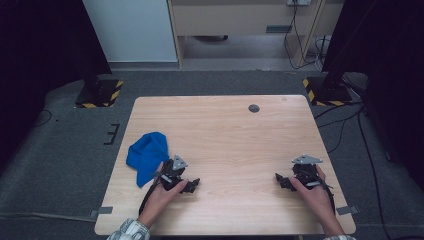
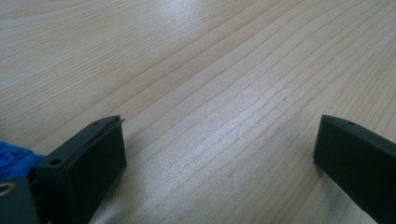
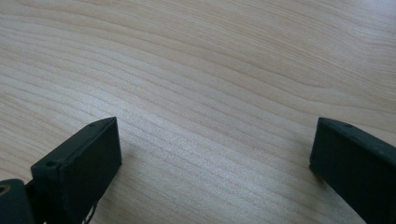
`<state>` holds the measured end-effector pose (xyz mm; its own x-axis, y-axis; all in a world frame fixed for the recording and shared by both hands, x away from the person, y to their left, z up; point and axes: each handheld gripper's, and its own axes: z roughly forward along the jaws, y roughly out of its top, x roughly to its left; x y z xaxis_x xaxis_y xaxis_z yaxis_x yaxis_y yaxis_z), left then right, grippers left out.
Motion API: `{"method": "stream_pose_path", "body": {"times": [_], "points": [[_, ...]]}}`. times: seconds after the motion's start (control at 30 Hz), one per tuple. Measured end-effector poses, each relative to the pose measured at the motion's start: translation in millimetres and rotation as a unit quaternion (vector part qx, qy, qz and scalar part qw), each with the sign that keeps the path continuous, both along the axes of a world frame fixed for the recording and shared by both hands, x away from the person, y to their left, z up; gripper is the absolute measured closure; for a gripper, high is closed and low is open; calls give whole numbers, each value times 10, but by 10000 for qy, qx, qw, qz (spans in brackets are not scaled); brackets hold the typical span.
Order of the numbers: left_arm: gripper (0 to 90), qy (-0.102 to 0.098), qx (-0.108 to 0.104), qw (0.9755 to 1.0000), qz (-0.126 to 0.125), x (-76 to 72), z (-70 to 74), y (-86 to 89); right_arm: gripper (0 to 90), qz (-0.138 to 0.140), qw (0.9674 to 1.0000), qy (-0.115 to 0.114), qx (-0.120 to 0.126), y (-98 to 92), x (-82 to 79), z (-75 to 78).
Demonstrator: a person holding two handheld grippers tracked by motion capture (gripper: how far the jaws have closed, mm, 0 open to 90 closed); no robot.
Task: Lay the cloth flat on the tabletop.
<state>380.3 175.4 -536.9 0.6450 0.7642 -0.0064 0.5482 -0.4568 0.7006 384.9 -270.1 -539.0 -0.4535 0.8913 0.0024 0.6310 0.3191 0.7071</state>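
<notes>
A crumpled blue cloth (image 1: pixel 146 154) lies on the left part of the light wooden table (image 1: pixel 225 135). Just right of it rests my left gripper (image 1: pixel 192 184), low on the table and pointing right, its jaws wide apart over bare wood (image 2: pixel 219 135). A strip of the blue cloth (image 2: pixel 16 156) peeks in behind its left jaw. My right gripper (image 1: pixel 280 180) sits near the table's front right and points left. In the right gripper view its jaws stand wide open (image 3: pixel 212 140) with nothing between them.
A small dark round grommet (image 1: pixel 254 108) sits in the table top near the far edge. Stands with yellow-black striped bases (image 1: pixel 100 93) (image 1: pixel 325 92) flank the table's far corners, and cables (image 1: pixel 360 130) run over the grey floor at the right.
</notes>
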Motion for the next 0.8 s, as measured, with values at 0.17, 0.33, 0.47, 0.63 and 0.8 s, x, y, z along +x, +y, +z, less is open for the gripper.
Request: {"method": "stream_pose_path", "body": {"times": [0.17,0.33,0.47,0.63,0.8], "points": [[4,3,3,10000,2,3,-1,-2,21,-7,10000,3,4,1,-1,0],[38,-27,-33,10000,-47,-5,9,-4,22,-19,10000,-7,-3,3,-4,-1],[39,-236,-132,9996,13,-20,106,7,22,-3,10000,-1,-11,1,-5,1],[44,-366,-260,9990,-23,-43,227,54,22,-13,10000,-11,-6,5,-7,-1],[50,-483,-355,9982,44,-36,329,190,22,-41,10000,7,3,11,-12,1]]}}
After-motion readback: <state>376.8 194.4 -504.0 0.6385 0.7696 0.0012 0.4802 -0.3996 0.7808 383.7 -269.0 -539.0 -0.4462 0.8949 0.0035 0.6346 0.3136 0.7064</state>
